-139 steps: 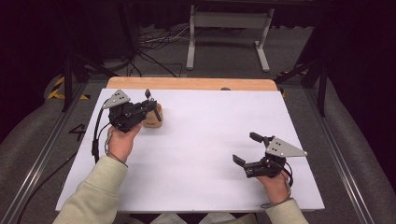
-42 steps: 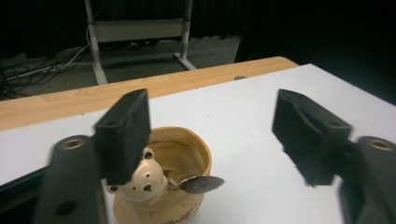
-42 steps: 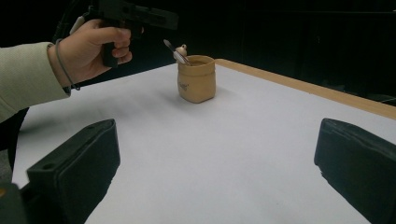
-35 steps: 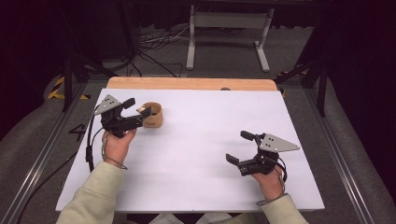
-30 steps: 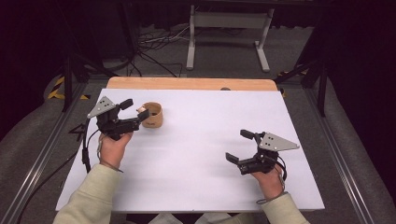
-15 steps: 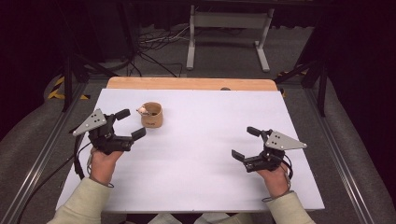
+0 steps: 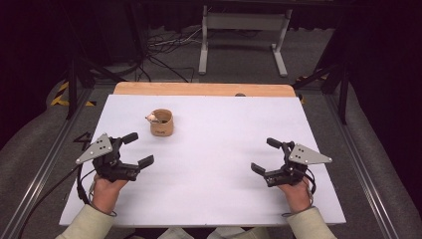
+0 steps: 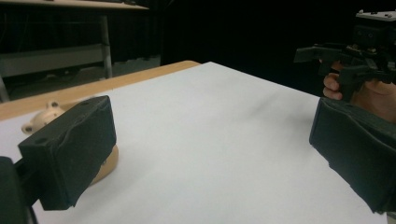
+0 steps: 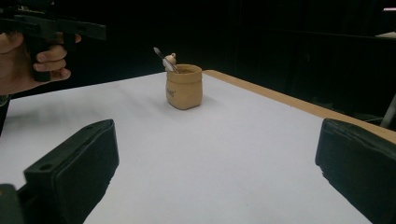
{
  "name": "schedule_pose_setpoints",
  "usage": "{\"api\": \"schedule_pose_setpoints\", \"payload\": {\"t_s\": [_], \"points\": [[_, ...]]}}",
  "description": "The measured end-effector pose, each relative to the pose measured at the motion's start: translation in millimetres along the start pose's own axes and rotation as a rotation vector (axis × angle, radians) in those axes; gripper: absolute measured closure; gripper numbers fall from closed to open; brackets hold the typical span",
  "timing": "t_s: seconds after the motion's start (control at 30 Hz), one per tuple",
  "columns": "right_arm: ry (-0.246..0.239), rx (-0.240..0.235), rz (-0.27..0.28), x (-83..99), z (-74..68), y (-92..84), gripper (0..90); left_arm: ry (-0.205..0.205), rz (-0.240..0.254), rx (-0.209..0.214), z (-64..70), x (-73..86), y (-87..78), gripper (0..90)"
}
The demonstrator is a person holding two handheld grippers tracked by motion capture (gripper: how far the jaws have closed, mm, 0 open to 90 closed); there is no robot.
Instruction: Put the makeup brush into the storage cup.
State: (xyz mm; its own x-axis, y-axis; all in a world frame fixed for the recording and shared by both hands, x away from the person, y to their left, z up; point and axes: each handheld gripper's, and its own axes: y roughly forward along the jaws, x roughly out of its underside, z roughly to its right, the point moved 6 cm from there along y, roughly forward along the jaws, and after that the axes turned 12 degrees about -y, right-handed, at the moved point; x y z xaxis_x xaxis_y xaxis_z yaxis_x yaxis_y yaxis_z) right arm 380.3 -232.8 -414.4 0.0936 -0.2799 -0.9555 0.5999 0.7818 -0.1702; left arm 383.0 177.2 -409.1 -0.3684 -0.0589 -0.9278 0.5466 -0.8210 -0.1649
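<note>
A small tan cup stands upright on the white table, toward the back left. A little figure and a dark thin stick poke out of its top. In the right gripper view the cup sits straight ahead, well beyond the jaws. My left gripper hovers at the front left, open and empty, a hand's width in front of the cup. Its left pad partly hides the cup. My right gripper is open and empty at the front right.
A bare wooden strip runs along the table's far edge. Beyond it stands a grey metal frame with cables on the floor. Metal rails border both sides of the table.
My left gripper let go at the cup and drew back toward the front left, open. The cup stays put. My right gripper shifted slightly right.
</note>
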Motion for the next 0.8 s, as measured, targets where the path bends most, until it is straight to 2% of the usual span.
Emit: {"api": "schedule_pose_setpoints", "payload": {"t_s": [0.07,0.13,0.4,0.6,0.8], "points": [[-0.007,-0.005,0.003,2.2,-1.6,-0.8,0.0,-0.003,-0.001,-0.004,-0.8,3.3,-0.2,1.2],[-0.014,-0.006,0.003,3.7,-3.1,-1.8,0.0,-0.012,-0.024,-0.005,-1.6,9.8,-0.5,1.2],[-0.023,0.006,-0.002,10.1,-4.9,-6.2,0.0,-0.021,-0.024,-0.008,-2.7,24.5,-1.0,1.1],[-0.035,0.003,0.005,15.8,-8.7,-8.2,0.0,-0.011,-0.064,-0.020,-1.9,40.0,2.8,1.1],[-0.052,0.005,-0.004,22.6,-10.2,-8.0,0.0,-0.014,-0.069,-0.020,-4.4,48.8,3.8,1.2]]}}
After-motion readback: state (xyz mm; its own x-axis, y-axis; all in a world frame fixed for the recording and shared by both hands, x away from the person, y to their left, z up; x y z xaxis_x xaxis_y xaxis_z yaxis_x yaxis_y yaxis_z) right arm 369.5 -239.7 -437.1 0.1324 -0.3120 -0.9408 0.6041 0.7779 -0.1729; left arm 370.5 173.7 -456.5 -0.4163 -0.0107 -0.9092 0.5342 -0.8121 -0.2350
